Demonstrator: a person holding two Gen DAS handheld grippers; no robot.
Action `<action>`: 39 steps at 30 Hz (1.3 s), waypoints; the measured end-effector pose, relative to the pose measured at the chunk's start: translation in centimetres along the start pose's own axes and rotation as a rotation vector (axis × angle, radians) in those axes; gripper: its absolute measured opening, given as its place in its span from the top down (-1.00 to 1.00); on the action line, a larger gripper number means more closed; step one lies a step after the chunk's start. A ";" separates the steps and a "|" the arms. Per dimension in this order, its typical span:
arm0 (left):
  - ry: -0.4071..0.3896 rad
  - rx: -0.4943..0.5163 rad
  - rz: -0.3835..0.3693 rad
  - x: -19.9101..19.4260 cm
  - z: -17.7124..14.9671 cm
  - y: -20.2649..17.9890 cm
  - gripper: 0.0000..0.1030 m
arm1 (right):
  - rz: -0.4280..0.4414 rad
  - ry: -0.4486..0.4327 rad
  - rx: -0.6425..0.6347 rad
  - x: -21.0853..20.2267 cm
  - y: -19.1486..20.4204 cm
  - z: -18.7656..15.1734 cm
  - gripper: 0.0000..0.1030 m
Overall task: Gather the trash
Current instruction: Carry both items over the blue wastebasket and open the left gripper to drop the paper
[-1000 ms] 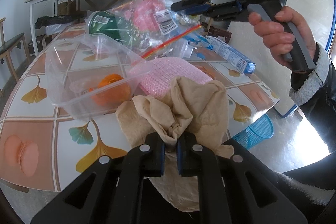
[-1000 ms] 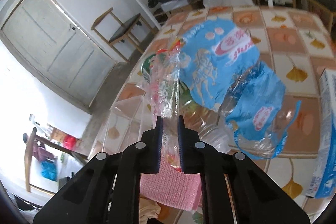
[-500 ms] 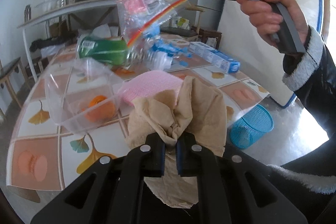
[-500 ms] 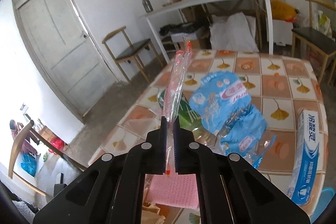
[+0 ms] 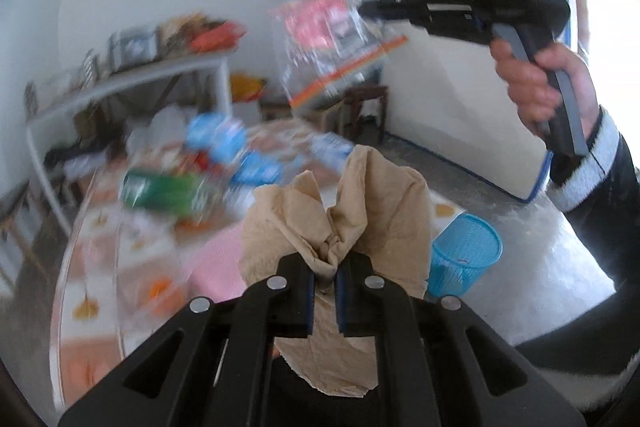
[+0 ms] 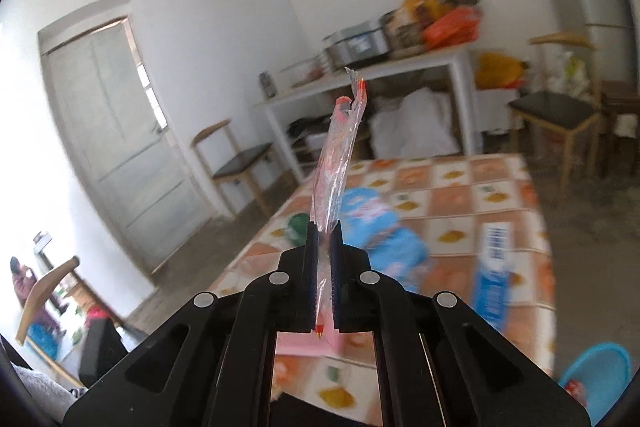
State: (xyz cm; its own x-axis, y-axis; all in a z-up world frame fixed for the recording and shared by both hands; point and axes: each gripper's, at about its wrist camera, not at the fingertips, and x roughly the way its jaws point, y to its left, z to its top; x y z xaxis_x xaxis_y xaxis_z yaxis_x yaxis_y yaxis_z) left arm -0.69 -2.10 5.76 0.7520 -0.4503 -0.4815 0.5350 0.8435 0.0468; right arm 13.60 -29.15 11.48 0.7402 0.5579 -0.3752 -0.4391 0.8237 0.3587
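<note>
The left gripper (image 5: 325, 273), black with blue pads, sits at the bottom middle of the left wrist view. Its jaws are pinched tight on a crumpled brown paper napkin (image 5: 340, 211). The napkin puffs up above the jaws and a flap of it hangs down below them. It is up in the air, not on the table.

In the upper right of that same view is the right gripper (image 5: 366, 9), held by a person's hand (image 5: 540, 83) with a dark sleeve and a white fuzzy cuff. From its tip hangs a clear plastic zip bag with pink and red print and an orange strip (image 5: 332, 35). The bag is high above the table.

In the right wrist view the right gripper (image 6: 323, 239) is at the bottom middle. Its jaws are squeezed on the same clear bag (image 6: 336, 155), seen from its thin edge, and the bag sticks up and leans a bit to the right.

A round blue mesh waste basket (image 5: 466, 255) stands on the grey floor, at the lower right of the left wrist view, just to the right of the napkin. In the right wrist view only its blue rim (image 6: 596, 375) shows in the bottom right corner.

The table with an orange and white leaf-pattern cloth (image 6: 460, 195) fills the middle of the right wrist view. On it lie a blurry blue and white plastic wrapper (image 6: 372, 227), a blue and white long box (image 6: 494, 267), a green bottle (image 5: 160, 189) and a flat pink pad (image 5: 216, 259).
</note>
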 end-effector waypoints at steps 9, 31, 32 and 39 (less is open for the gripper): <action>-0.076 0.269 -0.196 5.6 6.9 -8.8 0.86 | -0.347 -0.116 0.179 -13.1 -9.2 -4.3 0.91; 0.692 0.037 -0.519 39.9 7.8 -29.6 0.86 | -0.754 0.136 0.733 -14.5 -29.3 -22.9 0.91; 0.697 0.041 -0.508 41.0 7.4 -30.4 0.85 | -0.749 0.143 0.754 -13.9 -30.1 -23.6 0.91; 0.781 -0.072 -0.480 48.1 5.2 -33.1 0.83 | -0.768 0.101 0.838 -15.0 -34.1 -25.6 0.87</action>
State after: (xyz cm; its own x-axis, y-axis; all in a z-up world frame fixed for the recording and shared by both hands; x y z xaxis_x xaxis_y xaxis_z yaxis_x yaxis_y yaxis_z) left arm 19.75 -53.19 -14.39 -0.0322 -0.4536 -0.8906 0.6780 0.6448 -0.3529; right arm 4.45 -63.02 -17.02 0.6052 -0.0280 -0.7955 0.6184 0.6459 0.4477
